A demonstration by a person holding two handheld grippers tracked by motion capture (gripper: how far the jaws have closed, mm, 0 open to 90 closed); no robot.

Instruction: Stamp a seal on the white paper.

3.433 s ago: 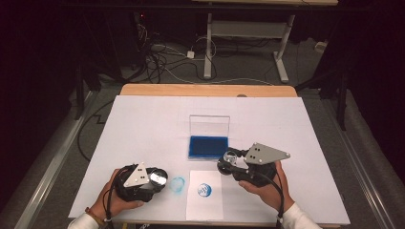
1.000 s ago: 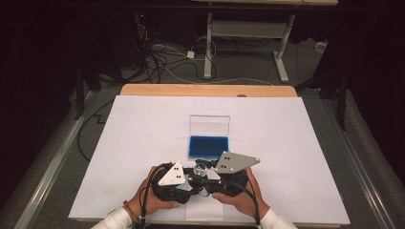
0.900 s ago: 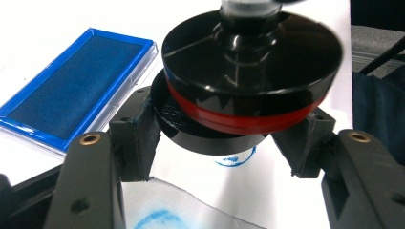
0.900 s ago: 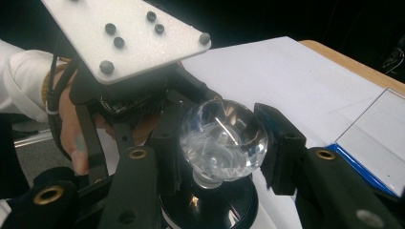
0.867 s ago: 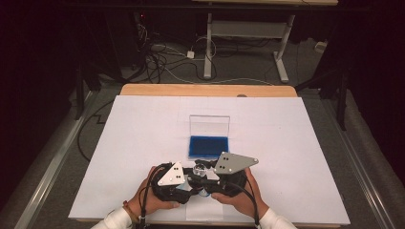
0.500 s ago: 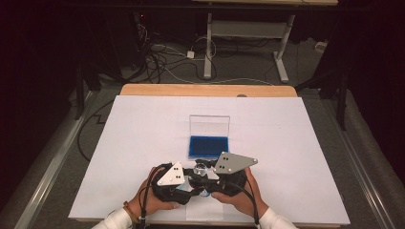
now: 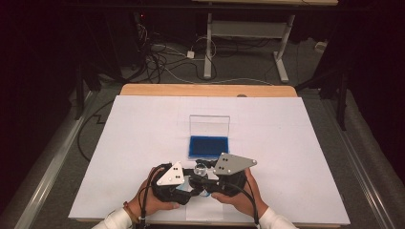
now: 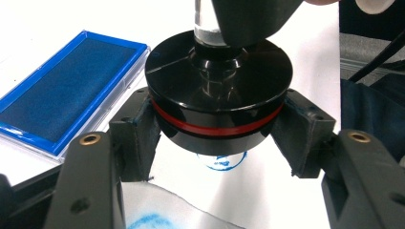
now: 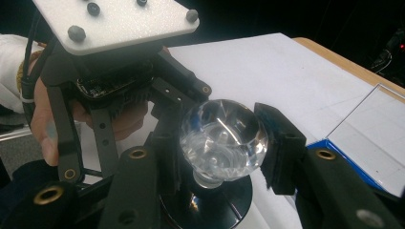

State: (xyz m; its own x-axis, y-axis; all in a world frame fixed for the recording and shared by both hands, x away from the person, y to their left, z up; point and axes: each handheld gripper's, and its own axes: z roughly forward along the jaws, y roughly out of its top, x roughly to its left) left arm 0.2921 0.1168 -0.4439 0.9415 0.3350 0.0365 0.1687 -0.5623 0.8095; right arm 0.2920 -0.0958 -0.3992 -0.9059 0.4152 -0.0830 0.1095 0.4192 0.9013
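Note:
A round stamp with a black base ringed in red [image 8: 219, 95] and a clear faceted knob [image 9: 215, 129] is held just above a small paper slip [image 7: 200, 212] at the table's near edge. My left gripper [image 8: 219, 131] is shut on the black base, one jaw on each side. My right gripper [image 9: 223, 143] is shut on the clear knob from above. In the high view the two grippers meet at the stamp [image 7: 201, 170], the left gripper [image 7: 191, 181] coming from the left and the right gripper [image 7: 206, 175] from the right. A blue round print [image 8: 223, 162] shows on the paper below the base.
An open blue ink pad [image 7: 208, 147] with its clear lid [image 7: 209, 126] standing up lies just beyond the grippers, also seen as the ink pad [image 8: 67, 90] at the left. A white sheet [image 7: 296, 143] covers the table, whose wooden far edge [image 7: 205, 90] shows beyond it.
Since 3.4 s ago both grippers have come together from either side of the paper and taken hold of the stamp. Over the last second they have barely moved.

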